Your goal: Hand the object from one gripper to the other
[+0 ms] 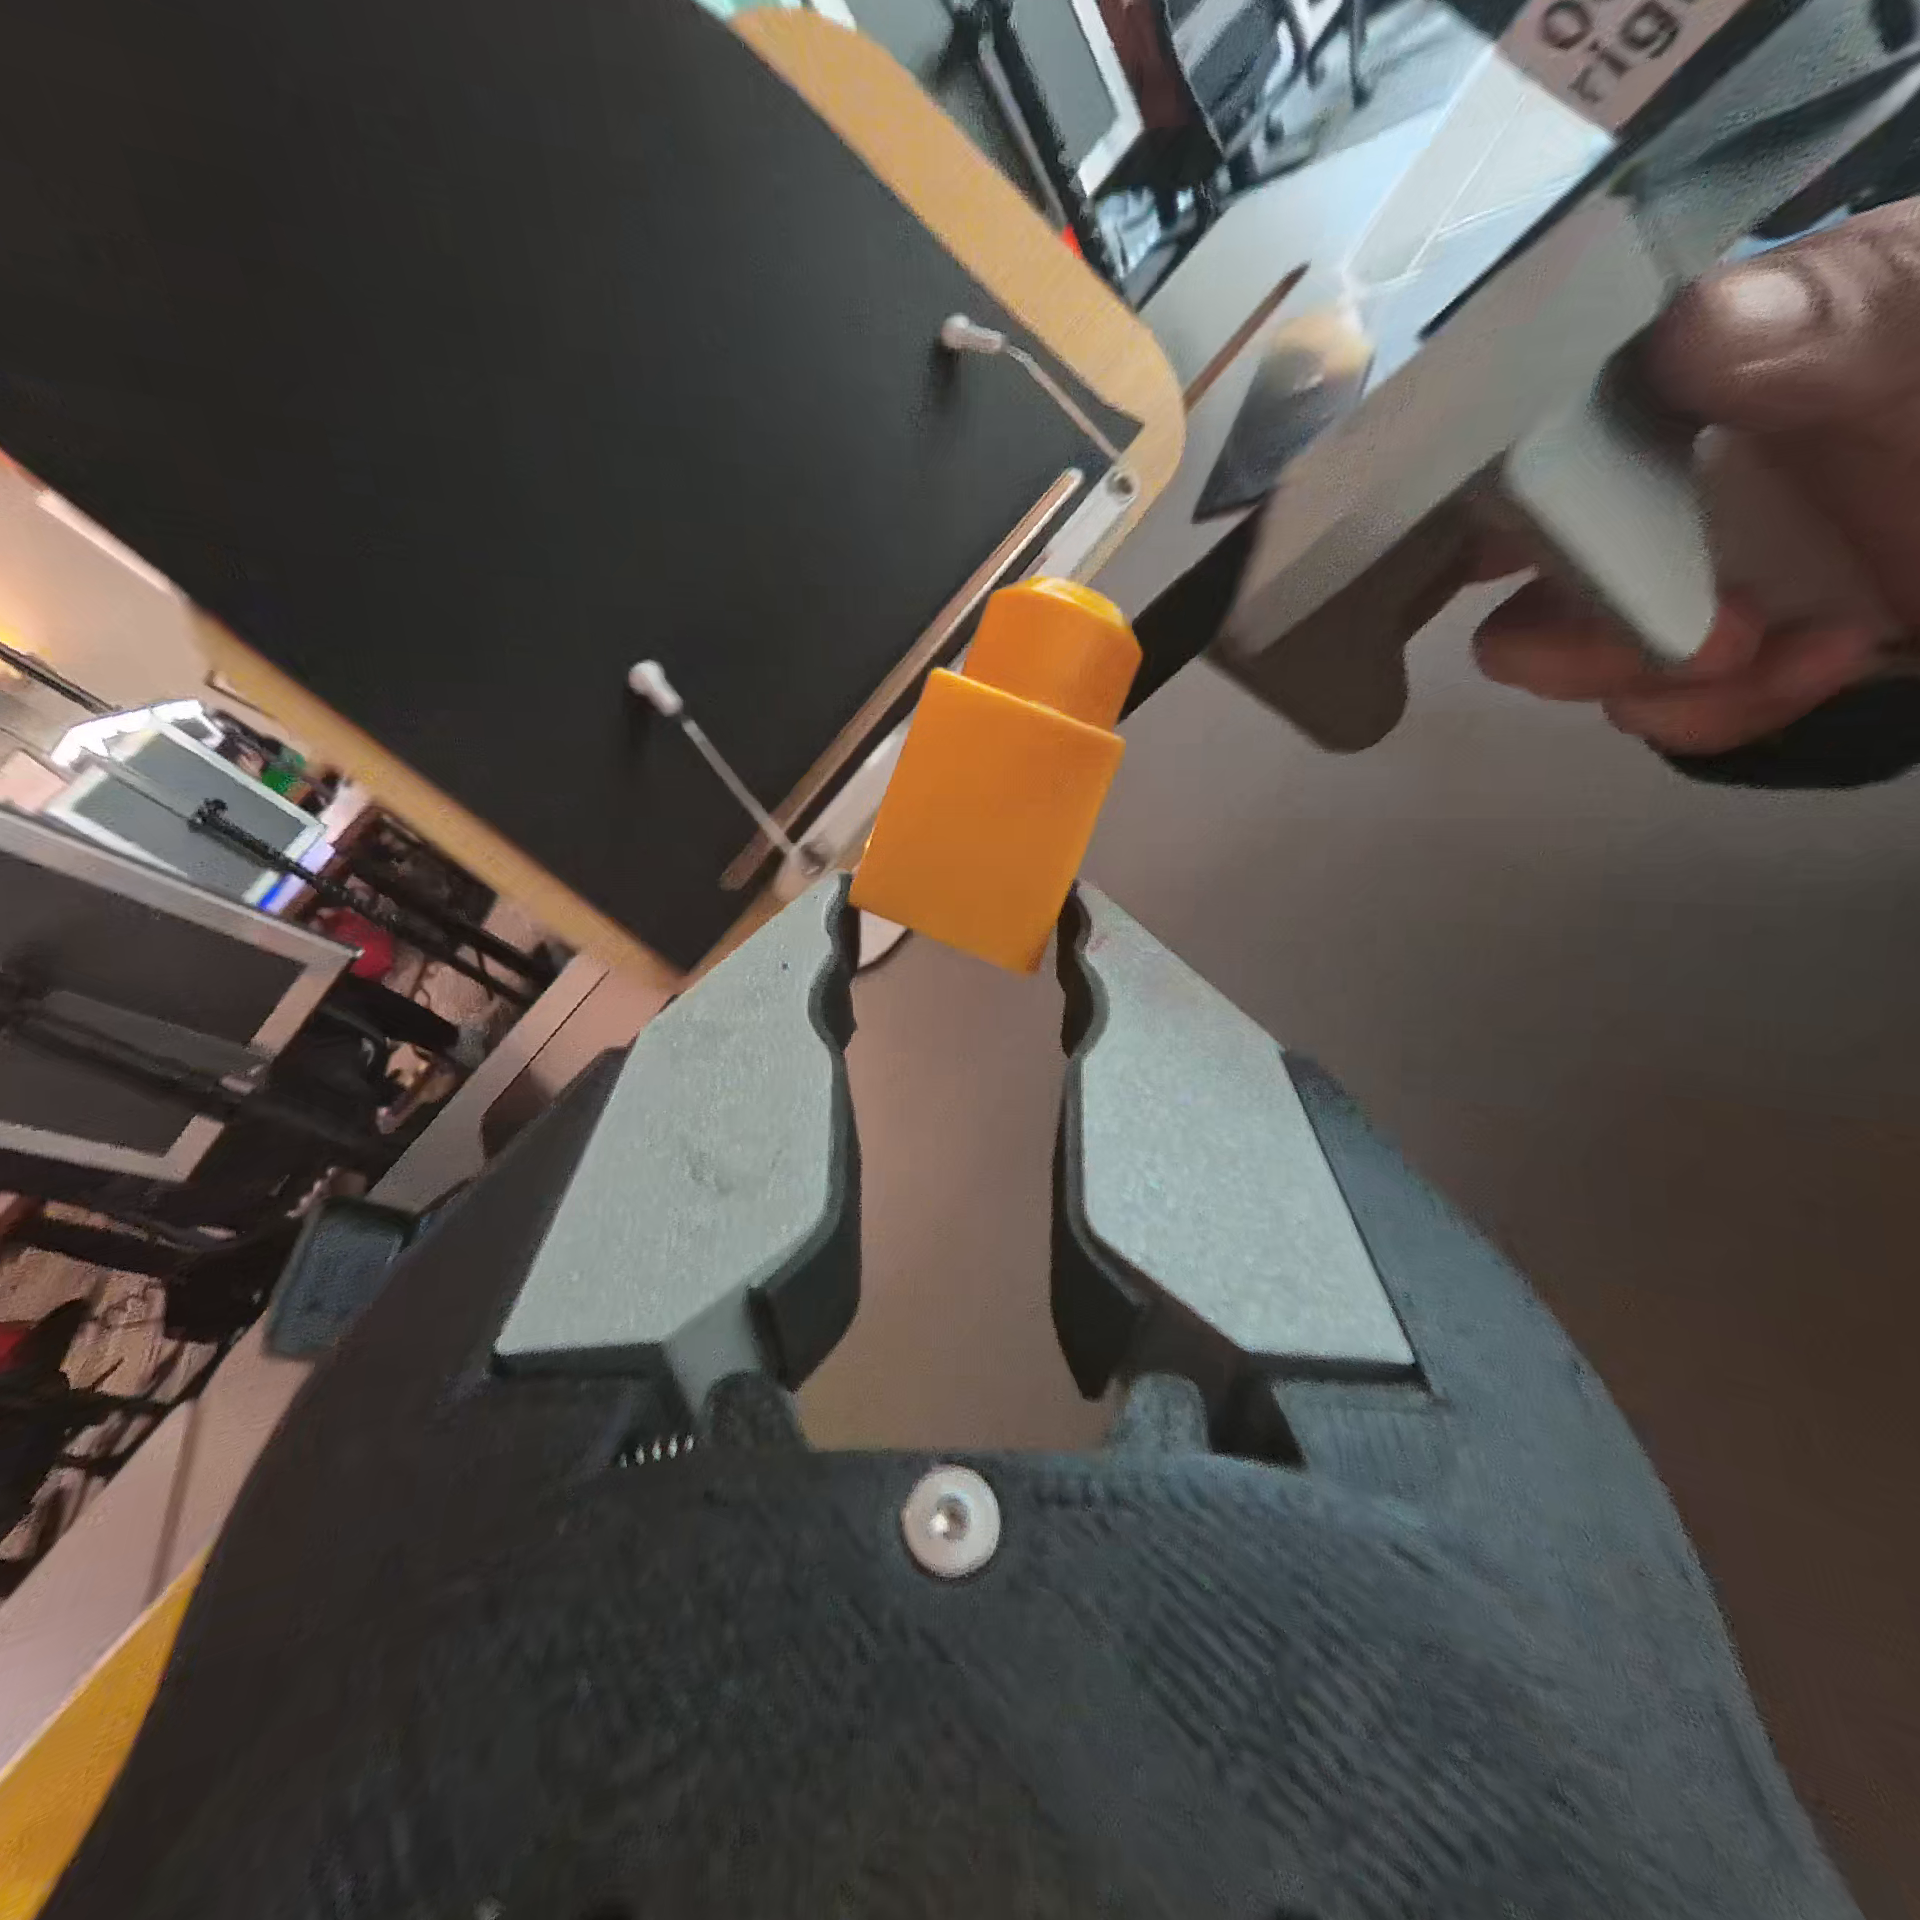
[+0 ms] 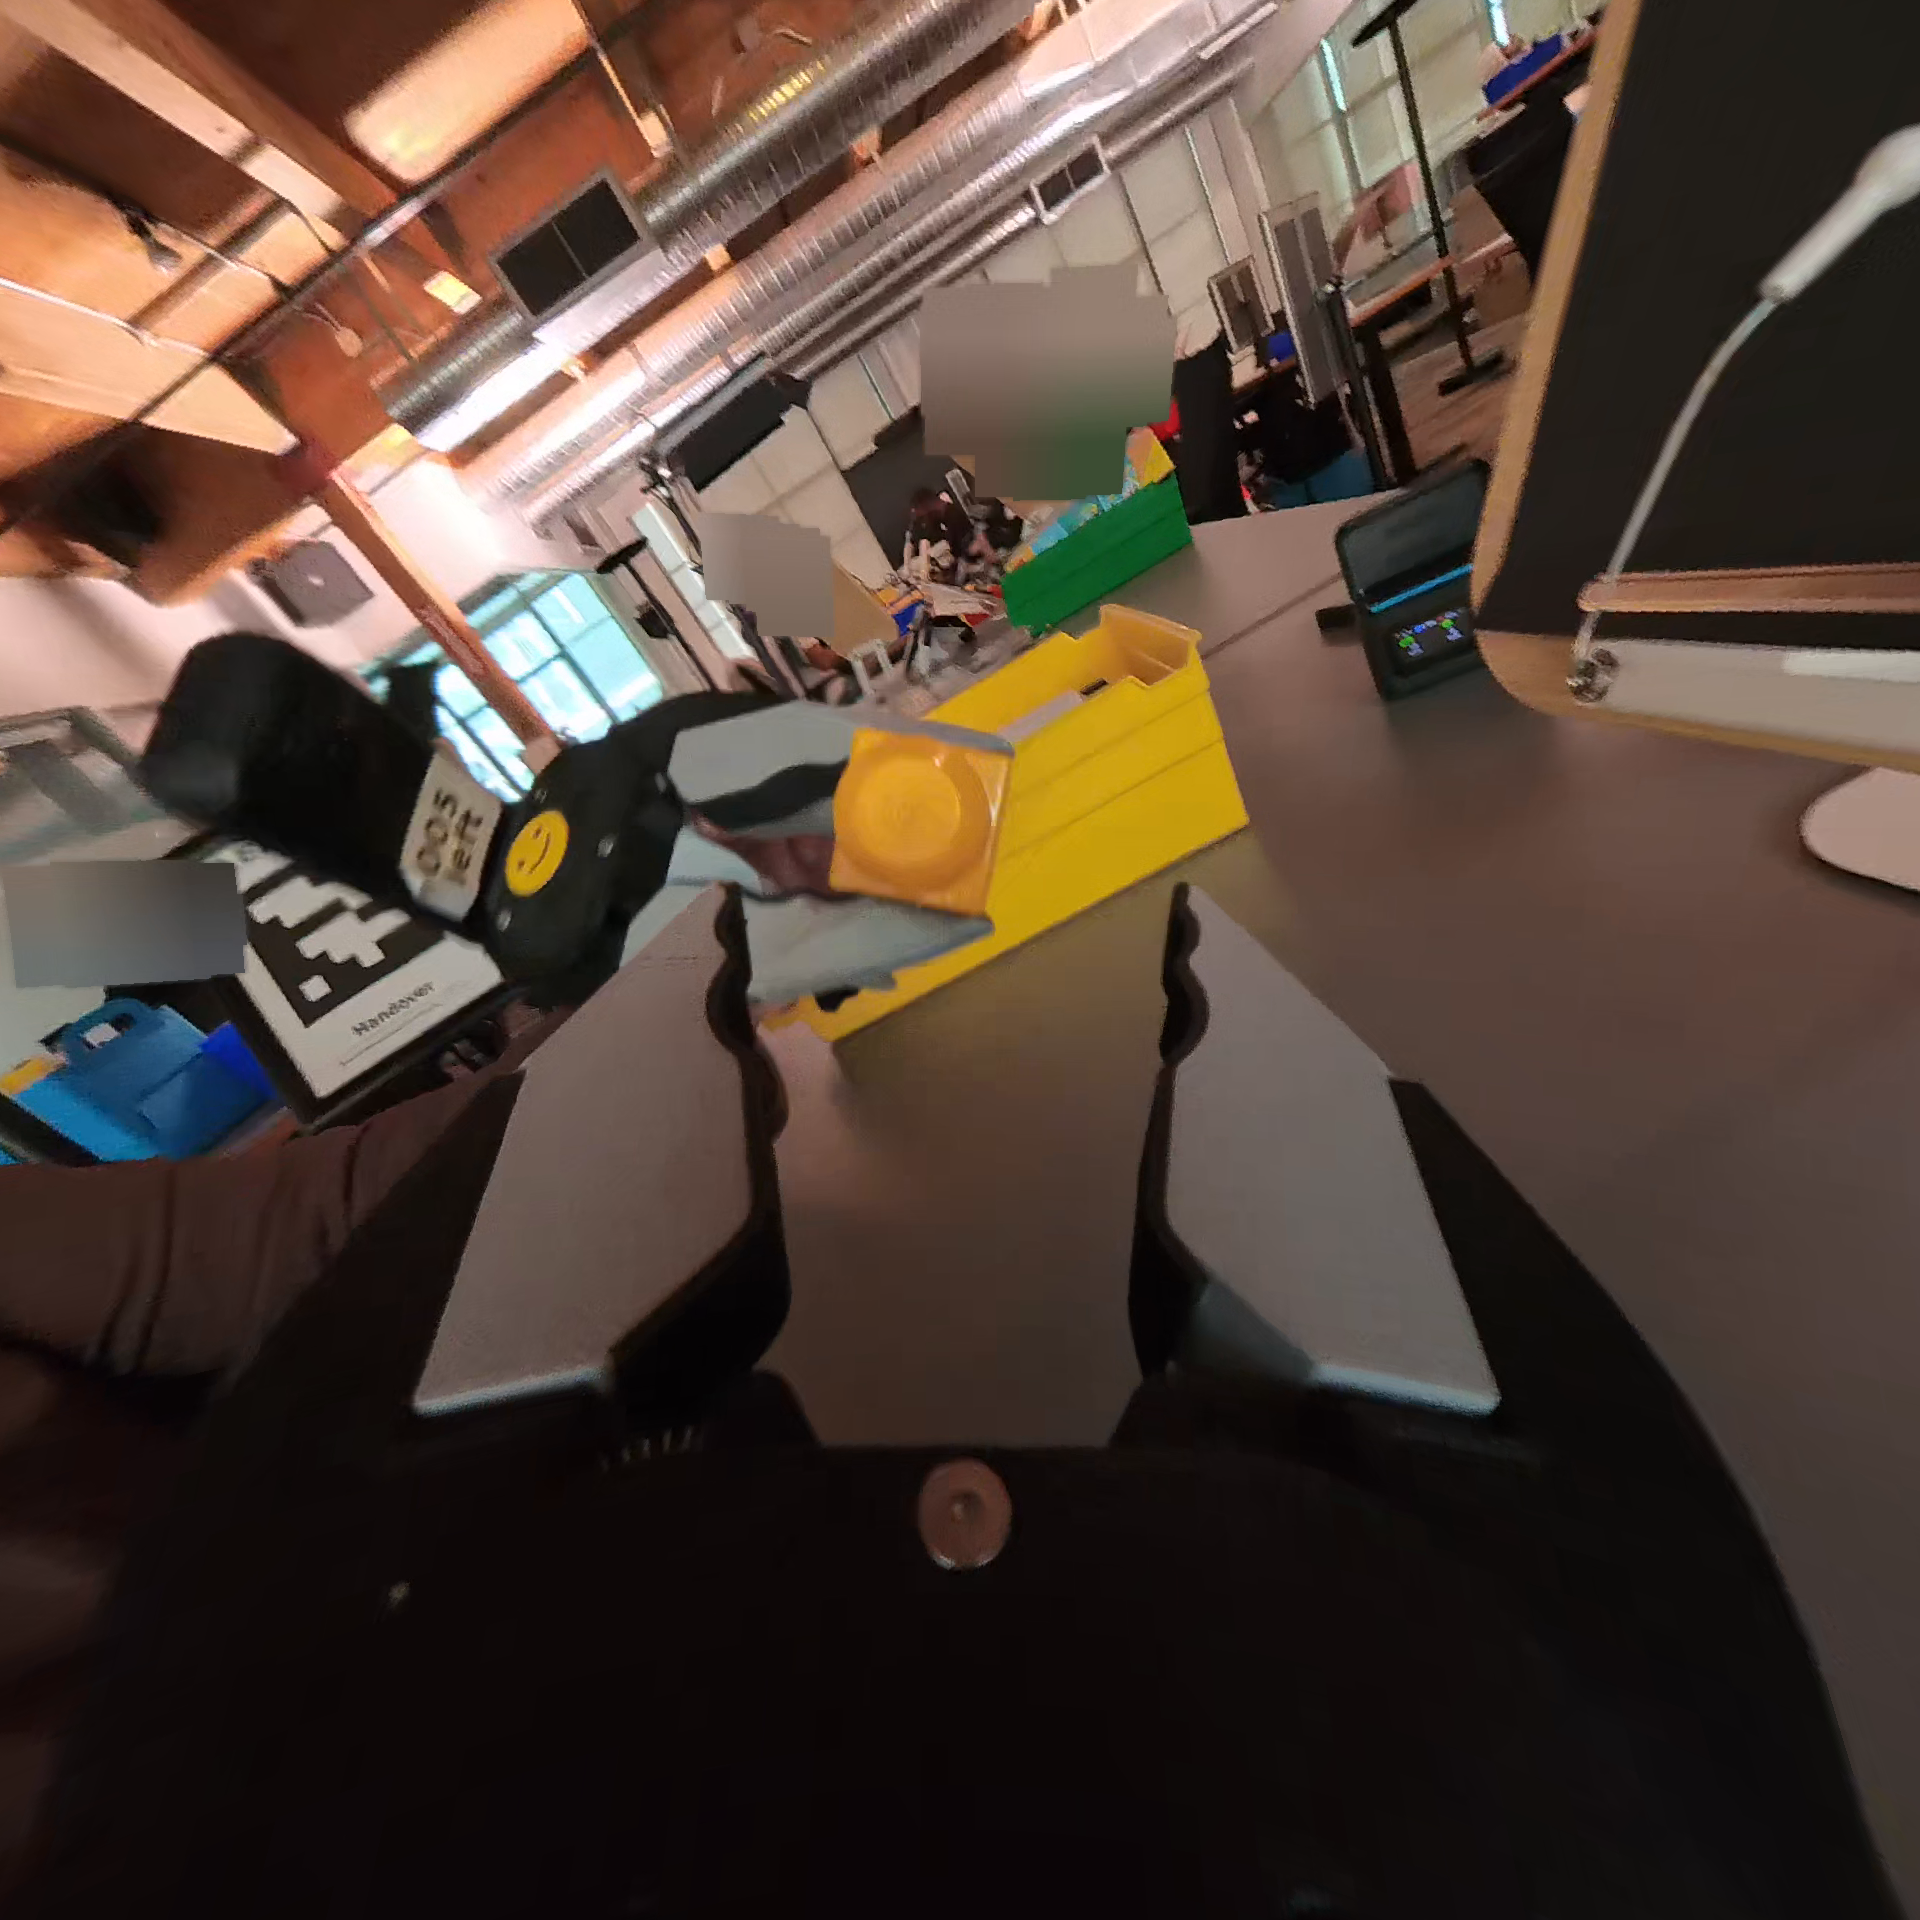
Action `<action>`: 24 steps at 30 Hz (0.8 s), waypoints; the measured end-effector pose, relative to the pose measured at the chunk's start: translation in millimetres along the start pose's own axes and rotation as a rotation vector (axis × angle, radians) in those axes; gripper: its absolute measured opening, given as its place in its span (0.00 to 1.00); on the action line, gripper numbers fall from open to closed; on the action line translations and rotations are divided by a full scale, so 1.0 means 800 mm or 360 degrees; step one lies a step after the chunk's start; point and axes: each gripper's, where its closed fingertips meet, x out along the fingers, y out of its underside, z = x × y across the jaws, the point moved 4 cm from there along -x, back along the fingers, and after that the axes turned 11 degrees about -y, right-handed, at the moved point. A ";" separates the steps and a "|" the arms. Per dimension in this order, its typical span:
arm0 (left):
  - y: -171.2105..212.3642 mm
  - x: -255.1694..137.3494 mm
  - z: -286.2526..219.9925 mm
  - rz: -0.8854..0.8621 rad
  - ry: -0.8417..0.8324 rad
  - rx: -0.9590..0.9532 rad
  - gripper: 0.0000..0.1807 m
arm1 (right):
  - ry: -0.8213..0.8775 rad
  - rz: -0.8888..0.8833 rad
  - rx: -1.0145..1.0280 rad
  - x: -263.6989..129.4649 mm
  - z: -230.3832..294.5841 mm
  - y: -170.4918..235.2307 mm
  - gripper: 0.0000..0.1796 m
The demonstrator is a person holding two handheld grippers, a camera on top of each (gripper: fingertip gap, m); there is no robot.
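Note:
An orange toy block (image 1: 987, 821) with a round stud on top is clamped at its lower end between my left gripper's (image 1: 956, 925) fingertips, above the brown table. In the right wrist view the block (image 2: 920, 821) shows stud-first, held between the left gripper's grey fingers (image 2: 790, 758). My right gripper (image 2: 954, 914) is open and empty, with its fingertips just short of and below the block. In the left wrist view a right-gripper finger (image 1: 1184, 634) sits close beside the stud, and a hand (image 1: 1787, 447) holds that gripper.
A yellow bin (image 2: 1101, 769) sits on the table (image 2: 1455, 987) behind the block, with a green bin (image 2: 1101, 551) farther back. A black panel with a wooden edge (image 2: 1714, 312) stands to the right, beside a small dark device (image 2: 1423, 613). A printed marker board (image 2: 353, 956) stands at the left. Left tips to right tips: about 4 cm.

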 end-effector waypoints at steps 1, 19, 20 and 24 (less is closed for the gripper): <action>0.001 0.009 -0.014 -0.0024 -0.0038 0.0008 0.20 | 0.0046 0.0024 0.0006 -0.002 -0.006 0.004 0.41; 0.043 0.036 -0.053 0.0109 0.0872 -0.1105 0.31 | 0.1037 0.0842 -0.1103 -0.038 -0.061 0.017 0.18; 0.040 0.034 -0.050 0.0107 0.0967 -0.1252 0.35 | 0.1056 0.0934 -0.1257 -0.033 -0.057 0.020 0.18; 0.029 0.028 -0.037 0.0015 0.1212 -0.1663 0.38 | 0.1085 0.1148 -0.1779 -0.012 -0.036 0.037 0.19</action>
